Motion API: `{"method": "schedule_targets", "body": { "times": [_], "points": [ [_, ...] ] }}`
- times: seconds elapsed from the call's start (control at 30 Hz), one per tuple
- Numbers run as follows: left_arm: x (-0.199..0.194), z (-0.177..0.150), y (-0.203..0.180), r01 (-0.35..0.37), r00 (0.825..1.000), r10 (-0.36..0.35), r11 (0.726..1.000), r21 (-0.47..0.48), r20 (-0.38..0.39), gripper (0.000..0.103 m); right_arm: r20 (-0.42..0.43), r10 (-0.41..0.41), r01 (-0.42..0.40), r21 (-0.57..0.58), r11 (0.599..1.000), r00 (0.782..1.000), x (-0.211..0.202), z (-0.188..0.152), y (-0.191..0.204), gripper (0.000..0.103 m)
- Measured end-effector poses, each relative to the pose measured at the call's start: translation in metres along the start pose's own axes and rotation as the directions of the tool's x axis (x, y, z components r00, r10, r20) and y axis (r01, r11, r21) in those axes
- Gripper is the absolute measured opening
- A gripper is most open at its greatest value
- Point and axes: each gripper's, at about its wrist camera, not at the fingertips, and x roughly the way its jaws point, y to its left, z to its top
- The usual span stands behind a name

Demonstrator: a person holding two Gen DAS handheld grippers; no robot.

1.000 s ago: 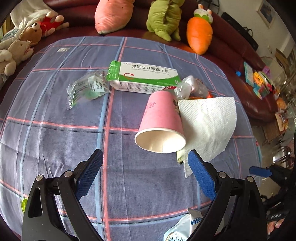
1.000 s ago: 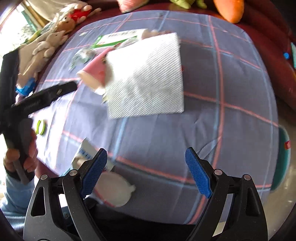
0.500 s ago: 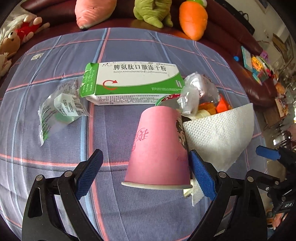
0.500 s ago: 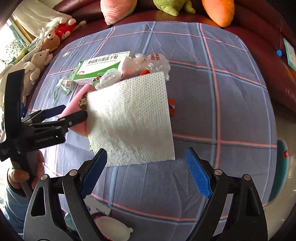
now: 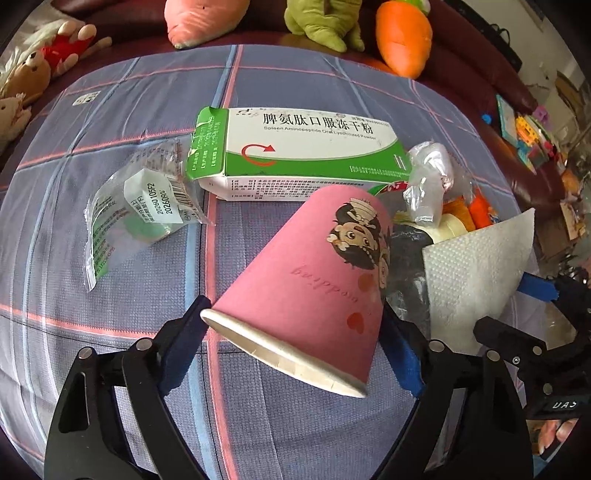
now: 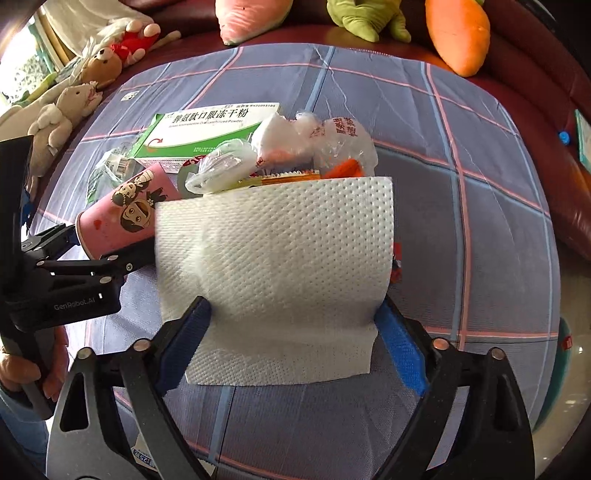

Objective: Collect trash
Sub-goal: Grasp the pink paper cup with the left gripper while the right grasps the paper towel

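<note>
A pink paper cup (image 5: 310, 288) lies on its side on the plaid tablecloth, rim toward me; it also shows in the right wrist view (image 6: 125, 218). My left gripper (image 5: 295, 347) is open with its blue pads on either side of the cup's rim. A white paper towel (image 6: 277, 269) lies over a pile of wrappers; it also shows in the left wrist view (image 5: 476, 280). My right gripper (image 6: 291, 343) is open with its pads at the towel's two side edges. A green-and-white medicine box (image 5: 295, 151) and a clear plastic packet (image 5: 136, 214) lie behind the cup.
Crumpled plastic bags and orange wrappers (image 6: 306, 147) are heaped behind the towel. Plush toys (image 5: 402, 33) line the dark red sofa behind the table. More stuffed animals (image 6: 74, 96) sit at the left. The table (image 6: 480, 184) edge curves at the right.
Both grippers have moved forward. The left one now has the cup between its pads, and the right one now has the paper towel between its pads. The cup has tipped a little.
</note>
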Motion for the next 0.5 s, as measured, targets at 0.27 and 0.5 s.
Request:
{"method": "schedule_targets", "body": {
  "times": [0.27, 0.5],
  "points": [
    [-0.02, -0.007, 0.0, -0.016, 0.999, 0.016, 1.0, -0.005, 0.039, 0.078, 0.031, 0.024, -0.025, 0.025, 0.999, 0.999, -0.025, -0.004, -0.014, 0.046],
    [-0.028, -0.015, -0.009, 0.007, 0.999, -0.006, 1.0, -0.016, 0.038, 0.078, 0.01, 0.052, -0.052, 0.05, 0.997, 0.999, -0.03, -0.019, -0.026, 0.045]
  ]
}}
